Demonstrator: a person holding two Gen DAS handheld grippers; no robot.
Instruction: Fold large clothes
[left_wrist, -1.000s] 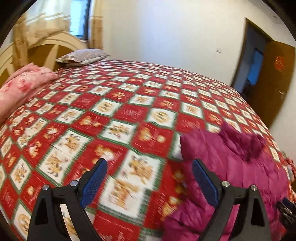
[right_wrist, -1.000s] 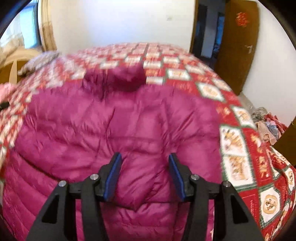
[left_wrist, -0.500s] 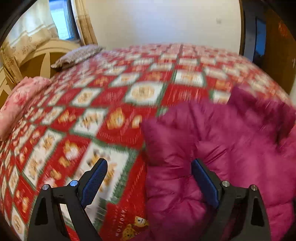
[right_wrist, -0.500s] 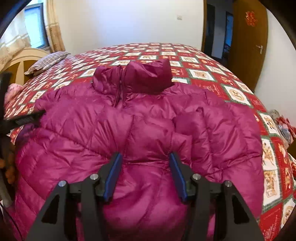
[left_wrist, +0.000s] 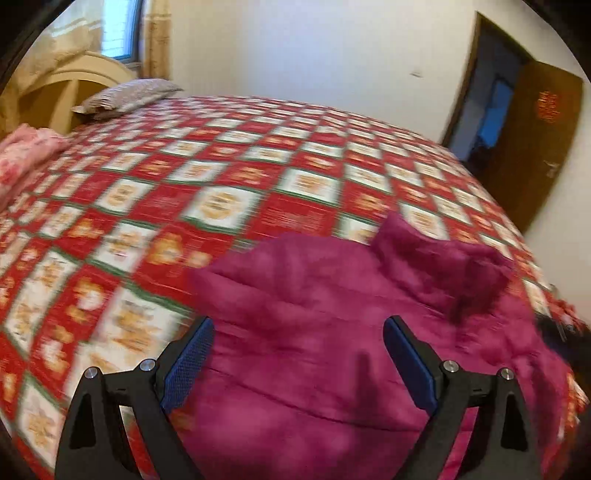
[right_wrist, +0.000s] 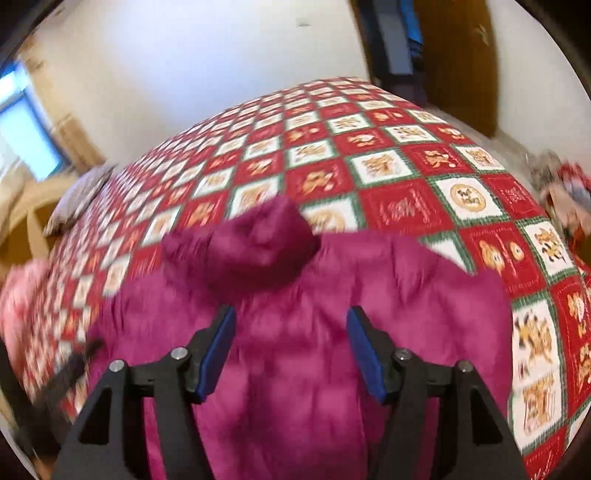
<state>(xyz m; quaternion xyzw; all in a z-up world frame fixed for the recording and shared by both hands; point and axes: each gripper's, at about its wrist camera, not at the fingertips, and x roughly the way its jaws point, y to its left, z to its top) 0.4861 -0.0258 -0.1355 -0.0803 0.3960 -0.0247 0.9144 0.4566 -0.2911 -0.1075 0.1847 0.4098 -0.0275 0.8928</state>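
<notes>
Puffy magenta jacket (right_wrist: 295, 369), collar (right_wrist: 255, 243) bunched

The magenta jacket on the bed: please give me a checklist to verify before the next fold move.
1. Puffer jacket lies on the quilt: ok.
2. Left gripper empty, jaws wide: ok.
3. Right gripper jaws opening, pads not pressing on fabric: ok.
4. Collar at the far end: ok.
5. Sleeves tucked in: cannot tell, pictures blurred.
6. Pillow and pink blanket apart from jacket: ok.
</notes>
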